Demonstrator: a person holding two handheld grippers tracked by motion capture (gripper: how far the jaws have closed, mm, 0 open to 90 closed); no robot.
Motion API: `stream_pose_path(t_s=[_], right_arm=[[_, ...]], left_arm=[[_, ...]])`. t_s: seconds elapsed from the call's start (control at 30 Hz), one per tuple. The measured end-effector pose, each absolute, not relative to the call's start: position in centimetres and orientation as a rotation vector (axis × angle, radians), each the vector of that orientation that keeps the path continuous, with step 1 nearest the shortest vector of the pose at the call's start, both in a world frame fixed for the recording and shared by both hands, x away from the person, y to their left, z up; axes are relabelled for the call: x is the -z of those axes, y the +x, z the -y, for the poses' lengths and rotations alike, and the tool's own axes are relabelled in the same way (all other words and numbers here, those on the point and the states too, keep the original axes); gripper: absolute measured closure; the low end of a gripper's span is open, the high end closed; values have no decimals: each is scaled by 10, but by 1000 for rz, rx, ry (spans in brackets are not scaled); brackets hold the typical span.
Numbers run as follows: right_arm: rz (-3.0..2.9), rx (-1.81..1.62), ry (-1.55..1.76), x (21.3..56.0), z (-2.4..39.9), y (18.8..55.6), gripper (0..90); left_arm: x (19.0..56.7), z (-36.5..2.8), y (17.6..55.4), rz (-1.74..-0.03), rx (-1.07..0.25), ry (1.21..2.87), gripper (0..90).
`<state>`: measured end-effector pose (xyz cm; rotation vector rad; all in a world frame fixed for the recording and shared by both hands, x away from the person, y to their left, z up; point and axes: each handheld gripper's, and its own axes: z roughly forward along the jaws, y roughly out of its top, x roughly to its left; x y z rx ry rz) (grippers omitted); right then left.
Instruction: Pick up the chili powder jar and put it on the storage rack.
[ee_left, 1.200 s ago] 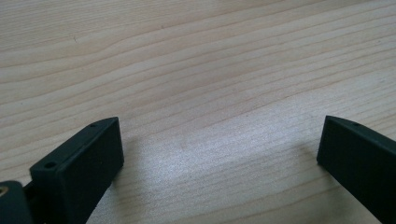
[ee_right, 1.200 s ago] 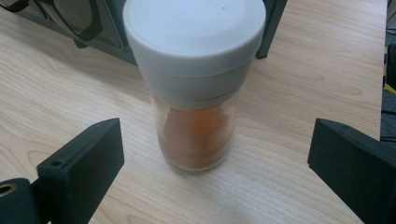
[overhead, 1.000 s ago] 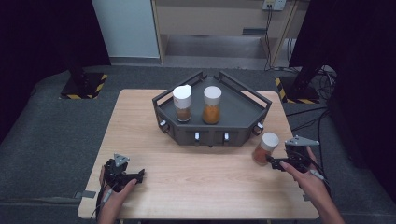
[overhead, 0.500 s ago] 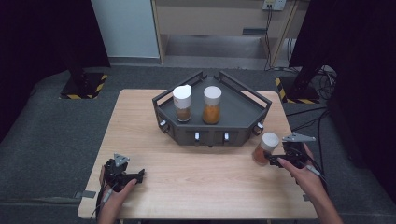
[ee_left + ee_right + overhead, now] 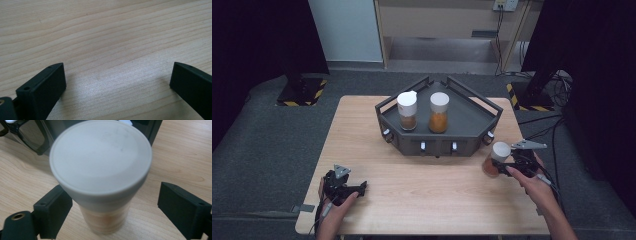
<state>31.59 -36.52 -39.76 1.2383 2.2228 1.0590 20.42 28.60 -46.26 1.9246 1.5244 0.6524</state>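
The left tool [image 5: 343, 186] is being rested on the bench [image 5: 432, 195], jaws spread wide with nothing between them; it is judged to be parked clear of the work. Ahead of both tools, a dark tray [image 5: 472, 122] is carrying two white-capped jars [image 5: 407, 110], probably already sorted there. The right tool [image 5: 498, 166] is being closed around a third jar [image 5: 105, 182]: its jaws have just been closing, and the jar is standing upright between them. A gap is being left at one jaw, so no grip is yet made. The jar is being approached low on its body, presumably for a stable lift into the tray just ahead.
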Motion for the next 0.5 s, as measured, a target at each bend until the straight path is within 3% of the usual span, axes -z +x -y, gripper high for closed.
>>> stream_pose_path(t_s=[0.23, 0.5], right_arm=[[-2207, -1097, 1233, 398, 361, 317, 200], [-2174, -1127, 1222, 400, 355, 317, 335]], left_arm=[[463, -286, 204, -1525, -652, 1924, 0], [463, -286, 204, -1525, -652, 1924, 0]])
